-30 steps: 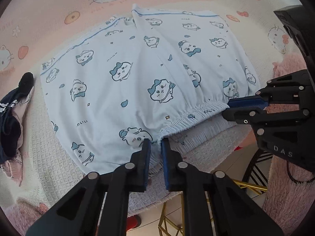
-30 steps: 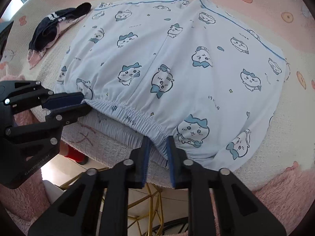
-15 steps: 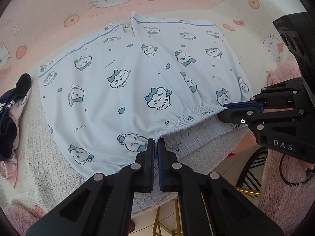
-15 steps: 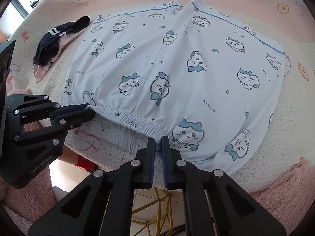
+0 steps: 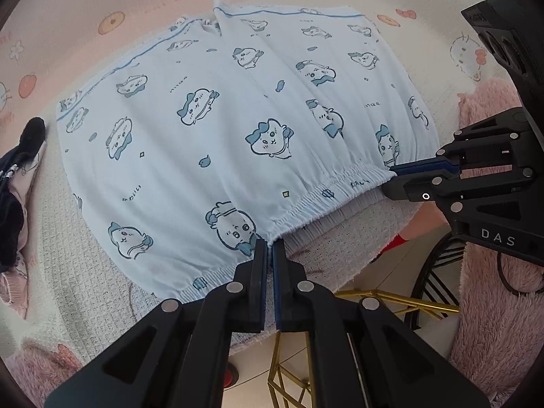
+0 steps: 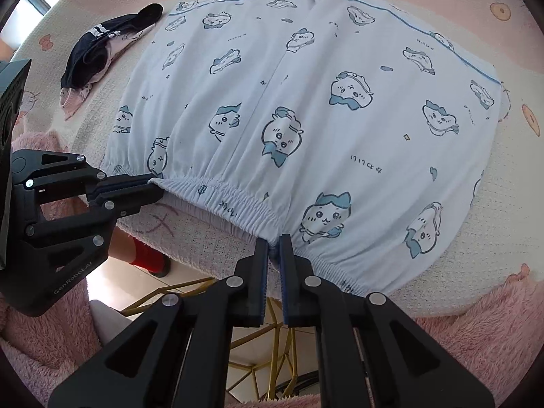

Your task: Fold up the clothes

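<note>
At the near edge of the table, the light-blue printed shorts (image 5: 238,129) lie spread flat on a pink cartoon-print cover (image 5: 102,0), legs pointing away and the elastic waistband (image 5: 326,193) hanging just past the edge toward the cameras. What has changed within the last second is the grip: a second ago both pairs of fingers stood apart around the waistband, and now both are clenched on it. The left gripper (image 5: 269,243) pinches the waistband at one point, and in its own view the right gripper (image 6: 273,238) does the same further along; each shows in the other's camera as a black tool biting the gathered elastic from the side. Between the two pinch points the top layer of the waistband is drawn taut and lifted slightly, so that the lower layer shows beneath it. That suggests the grasping step is done and the fold itself is about to begin, most likely by carrying the waistband up and over toward the leg hems. Whether both layers or only the top one are caught cannot be told. Off to the left side, well apart from the shorts, lies a dark navy and pink garment (image 6: 98,51), apparently waiting its turn. Below the table edge, gold wire legs (image 5: 374,297) and the floor are visible.
</note>
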`<state>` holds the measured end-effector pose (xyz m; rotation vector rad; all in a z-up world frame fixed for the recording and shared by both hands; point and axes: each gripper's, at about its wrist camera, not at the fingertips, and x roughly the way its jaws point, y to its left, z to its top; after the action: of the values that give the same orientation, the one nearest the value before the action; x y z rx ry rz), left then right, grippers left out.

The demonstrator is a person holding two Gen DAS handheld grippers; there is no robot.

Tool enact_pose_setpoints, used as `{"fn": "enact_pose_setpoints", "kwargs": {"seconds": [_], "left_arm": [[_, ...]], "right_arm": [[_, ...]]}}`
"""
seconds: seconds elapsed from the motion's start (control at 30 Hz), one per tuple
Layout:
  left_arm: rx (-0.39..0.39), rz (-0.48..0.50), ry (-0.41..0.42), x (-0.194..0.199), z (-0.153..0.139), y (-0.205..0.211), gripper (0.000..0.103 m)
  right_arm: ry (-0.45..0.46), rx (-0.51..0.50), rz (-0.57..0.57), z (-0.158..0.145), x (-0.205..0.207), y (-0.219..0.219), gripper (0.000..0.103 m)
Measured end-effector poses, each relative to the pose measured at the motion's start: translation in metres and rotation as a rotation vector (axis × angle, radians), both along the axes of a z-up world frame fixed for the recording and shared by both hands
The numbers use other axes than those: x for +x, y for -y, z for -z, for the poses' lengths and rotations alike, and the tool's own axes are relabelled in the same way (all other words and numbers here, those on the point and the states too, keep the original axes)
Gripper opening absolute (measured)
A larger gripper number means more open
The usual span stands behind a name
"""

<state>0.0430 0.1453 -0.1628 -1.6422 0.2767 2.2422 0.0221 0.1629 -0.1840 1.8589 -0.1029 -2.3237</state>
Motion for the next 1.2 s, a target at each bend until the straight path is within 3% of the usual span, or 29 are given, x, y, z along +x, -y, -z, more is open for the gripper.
{"fn": "enact_pose_setpoints", "kwargs": {"seconds": [0.1,0.17,0.23,0.3,0.37,0.4,0.47,0.57,0.63,0.7,0.77,0.83,1.0,1.07,1.1,1.13,1.2], "left_arm": [[0.05,-0.017,0.065,-0.001,0.001,0.007,0.01],[0.154,-0.062,0.15,-0.003,-0.002,0.022,0.011],[0.237,-0.116,0.165,-0.004,-0.011,0.042,0.011],[0.267,-0.18,0.156,-0.009,-0.019,0.061,0.012],[0.296,-0.238,0.137,-0.016,-0.026,0.076,0.012],[0.295,-0.25,0.125,-0.02,-0.027,0.079,0.013],[0.26,-0.248,0.118,-0.027,-0.023,0.079,0.013],[0.05,-0.235,0.193,-0.034,0.009,0.068,0.013],[0.001,-0.224,0.18,-0.03,0.01,0.067,0.014],[-0.081,-0.234,0.185,-0.024,0.01,0.071,0.018],[-0.167,-0.255,0.198,-0.02,0.014,0.08,0.036],[-0.129,-0.285,0.186,-0.02,0.01,0.086,0.036],[-0.02,-0.234,0.055,-0.031,-0.012,0.064,0.036],[-0.021,-0.235,0.085,-0.039,0.001,0.059,0.036],[-0.026,-0.242,0.109,-0.043,0.009,0.058,0.036],[-0.058,-0.257,0.143,-0.045,0.018,0.061,0.036],[-0.036,-0.282,0.154,-0.044,0.015,0.073,0.039]], "right_arm": [[0.014,0.006,-0.005,0.001,0.001,0.0,0.005],[0.025,0.009,-0.007,0.001,0.003,0.0,0.006],[0.023,0.0,-0.002,-0.003,0.006,-0.002,0.009],[0.054,-0.101,0.003,-0.004,0.008,-0.008,0.01],[0.085,-0.201,0.008,-0.006,0.01,-0.014,0.018],[0.078,-0.244,0.003,-0.008,0.011,-0.015,0.023],[-0.002,-0.236,0.006,-0.019,0.008,-0.014,0.023],[-0.1,-0.19,0.045,-0.026,-0.007,-0.013,0.024],[-0.04,-0.112,0.072,-0.012,-0.016,-0.017,0.025],[0.074,-0.105,0.094,0.006,-0.015,-0.023,0.026],[0.088,-0.151,0.105,0.004,-0.014,-0.026,0.028],[0.1,-0.193,0.112,0.002,-0.012,-0.029,0.033],[0.0,-0.242,0.144,-0.013,-0.015,-0.035,0.033],[-0.017,-0.227,0.128,-0.013,-0.019,-0.03,0.037],[0.04,-0.218,0.107,-0.003,-0.021,-0.025,0.044],[0.094,-0.209,0.087,0.006,-0.023,-0.021,0.045],[0.073,-0.188,0.07,-0.002,-0.016,-0.022,0.044]]}}
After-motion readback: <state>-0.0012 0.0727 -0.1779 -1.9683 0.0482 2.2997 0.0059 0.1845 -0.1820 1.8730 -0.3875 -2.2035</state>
